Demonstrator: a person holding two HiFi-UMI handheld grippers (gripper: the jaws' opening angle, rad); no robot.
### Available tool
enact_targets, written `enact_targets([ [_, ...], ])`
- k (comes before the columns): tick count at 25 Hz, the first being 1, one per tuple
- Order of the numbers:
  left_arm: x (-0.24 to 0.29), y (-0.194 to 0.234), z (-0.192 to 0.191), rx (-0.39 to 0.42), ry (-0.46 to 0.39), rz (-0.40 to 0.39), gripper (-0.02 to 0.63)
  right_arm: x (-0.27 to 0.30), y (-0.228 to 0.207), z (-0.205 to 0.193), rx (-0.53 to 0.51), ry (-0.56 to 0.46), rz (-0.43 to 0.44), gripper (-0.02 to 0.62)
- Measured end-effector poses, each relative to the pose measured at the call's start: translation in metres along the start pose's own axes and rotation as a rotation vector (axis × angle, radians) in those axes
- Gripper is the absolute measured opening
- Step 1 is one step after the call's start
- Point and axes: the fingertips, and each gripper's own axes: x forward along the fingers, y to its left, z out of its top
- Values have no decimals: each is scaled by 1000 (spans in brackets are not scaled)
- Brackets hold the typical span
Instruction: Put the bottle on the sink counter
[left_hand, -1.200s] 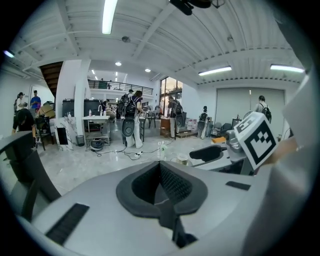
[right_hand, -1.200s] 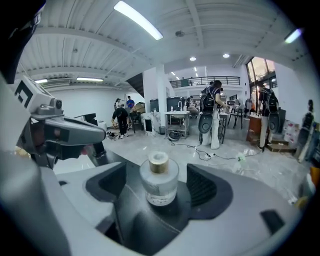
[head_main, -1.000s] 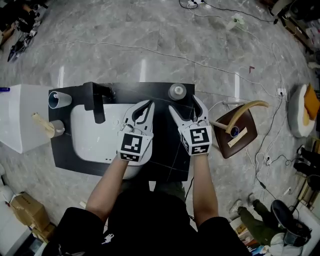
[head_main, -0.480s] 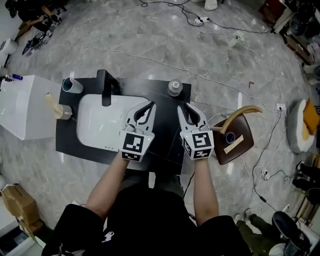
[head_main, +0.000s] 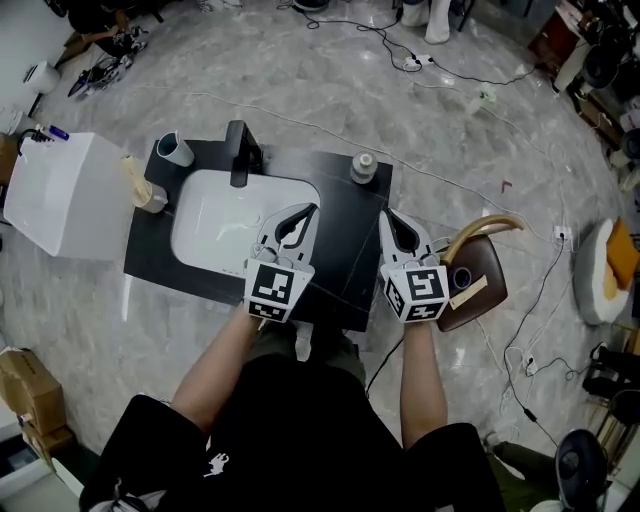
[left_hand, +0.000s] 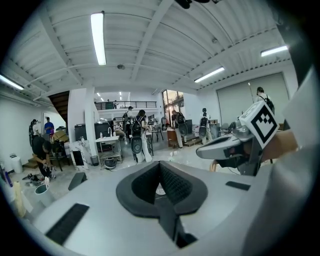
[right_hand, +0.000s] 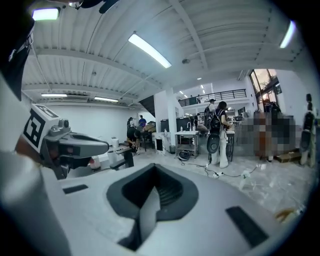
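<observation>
The bottle (head_main: 363, 166) stands upright at the far right corner of the counter (head_main: 345, 272). It is ahead and a little left of my right gripper (head_main: 388, 213), which is nearer than my left gripper (head_main: 312, 209). Both are pressed together on nothing (the right jaws have just been closing, empty).

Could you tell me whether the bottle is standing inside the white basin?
No, the bottle stands on the black counter, to the right of the basin.
</observation>
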Motion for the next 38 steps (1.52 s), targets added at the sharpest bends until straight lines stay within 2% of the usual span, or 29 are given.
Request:
enact_targets([
  [5,-27,5,11,1,-35,-34,2,-25,23,24,-7,-31,-32,2],
  [12,-68,12,10,4,-68,-115,2,-67,48,33,60,-44,-182,2],
  [17,-96,24,20,13,-103,-165,2,-95,81,43,68,-60,-246,2],
  [23,-121,30,31,24,-149,-224,2,-121,118,52,69,-83,-306,2],
  [31,-152,42,27,30,-180,-279,2,-140,160,52,104,-99,-366,2],
  [38,-172,49,26,23,-203,-311,2,-152,180,60,120,-119,-418,2],
])
